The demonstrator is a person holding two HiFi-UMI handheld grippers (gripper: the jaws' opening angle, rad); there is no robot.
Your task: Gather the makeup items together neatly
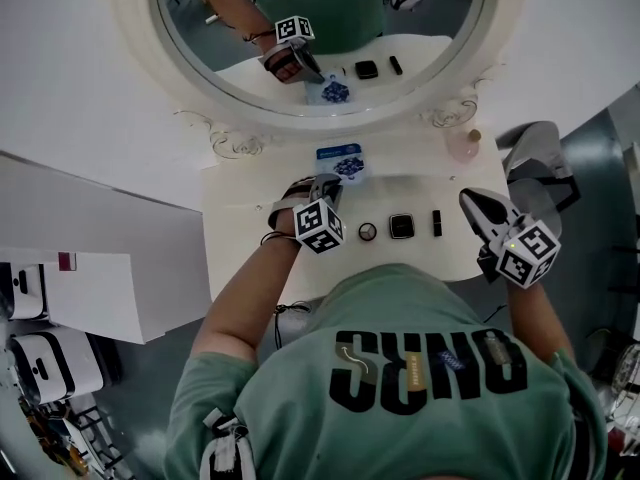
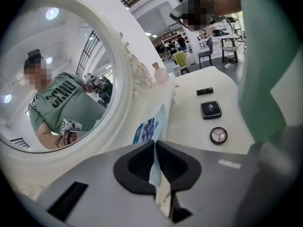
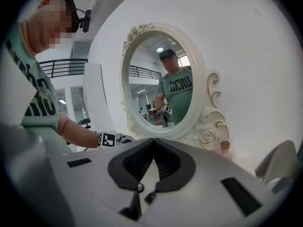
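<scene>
My left gripper point(image 1: 327, 185) point(image 2: 155, 144) is shut on a thin blue-and-white sachet point(image 1: 342, 161) point(image 2: 149, 126), pinched by its lower edge and held upright just in front of the mirror. On the white dressing table point(image 1: 240, 233) a round compact point(image 1: 368, 231) point(image 2: 218, 135), a square black compact point(image 1: 402, 226) point(image 2: 210, 109) and a black lipstick point(image 1: 437, 223) point(image 2: 204, 91) lie in a row to the sachet's right. My right gripper point(image 1: 468, 199) point(image 3: 152, 140) hovers shut and empty at the right end of that row. Below its jaws I glimpse the round compact point(image 3: 140, 187) and the square compact point(image 3: 150, 196).
A big round mirror in an ornate white frame point(image 1: 225, 118) point(image 3: 208, 122) stands at the table's back. A pink bottle point(image 1: 463, 145) point(image 2: 160, 74) point(image 3: 226, 149) sits at the back right corner. A grey chair point(image 1: 535, 158) stands to the right of the table.
</scene>
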